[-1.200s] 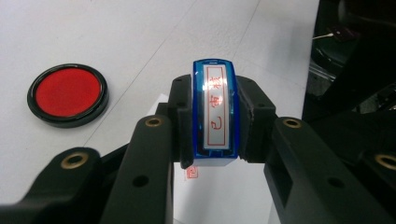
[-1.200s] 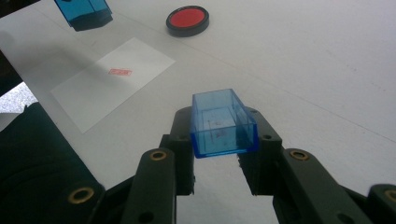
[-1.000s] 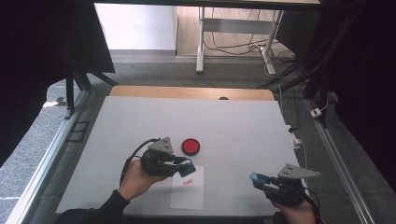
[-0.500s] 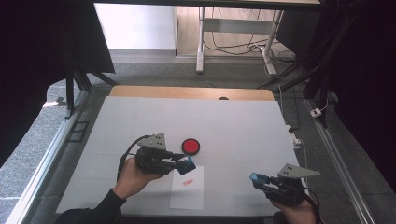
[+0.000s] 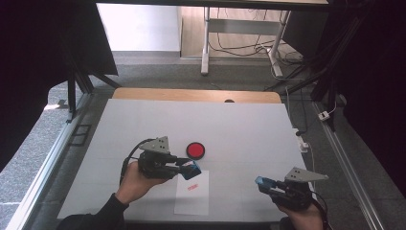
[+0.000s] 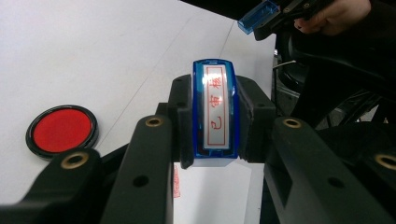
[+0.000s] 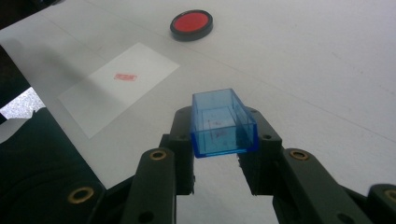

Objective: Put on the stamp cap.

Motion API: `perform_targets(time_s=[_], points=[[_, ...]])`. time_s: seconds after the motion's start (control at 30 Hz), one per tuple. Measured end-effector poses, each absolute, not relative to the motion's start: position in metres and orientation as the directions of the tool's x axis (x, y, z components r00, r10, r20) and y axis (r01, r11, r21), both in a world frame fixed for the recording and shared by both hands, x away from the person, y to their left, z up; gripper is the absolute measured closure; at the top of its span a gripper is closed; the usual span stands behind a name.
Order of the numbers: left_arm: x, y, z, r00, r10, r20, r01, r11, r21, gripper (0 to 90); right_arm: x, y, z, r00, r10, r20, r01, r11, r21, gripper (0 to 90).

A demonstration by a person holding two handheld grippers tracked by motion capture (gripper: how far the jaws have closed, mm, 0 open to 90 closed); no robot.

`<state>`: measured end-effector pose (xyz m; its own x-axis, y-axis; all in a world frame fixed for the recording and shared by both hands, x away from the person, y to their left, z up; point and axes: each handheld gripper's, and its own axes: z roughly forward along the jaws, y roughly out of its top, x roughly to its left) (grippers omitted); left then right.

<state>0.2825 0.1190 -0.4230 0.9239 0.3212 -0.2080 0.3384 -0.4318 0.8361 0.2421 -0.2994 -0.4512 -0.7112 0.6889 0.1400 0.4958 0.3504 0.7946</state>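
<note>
Left gripper [image 5: 194,167] shifted slightly, pinching stamp [image 6: 215,109] | right gripper [image 5: 262,182] pinching cap [image 7: 222,123] | ink pad [image 5: 195,150], paper [image 5: 194,196] nearby

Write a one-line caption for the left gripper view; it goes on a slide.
Left hand-held gripper shut on a blue stamp, face towards the camera, beside a red ink pad.

glossy clear blue plastic stamp [image 6: 215,109], cap [image 7: 222,123]; matt white paper [image 7: 119,86]; smooth table [image 5: 249,129].
</note>
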Motion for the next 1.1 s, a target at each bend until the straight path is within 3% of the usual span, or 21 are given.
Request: perform_targets(time_s=[1.1], points=[[0.279, 0.120, -0.418, 0.955, 0.243, -0.168, 0.263, -0.439, 0.859, 70.0, 0.252, -0.230, -0.445, -0.894, 0.421, 0.153, 0.351, 0.444, 0.824, 68.4]])
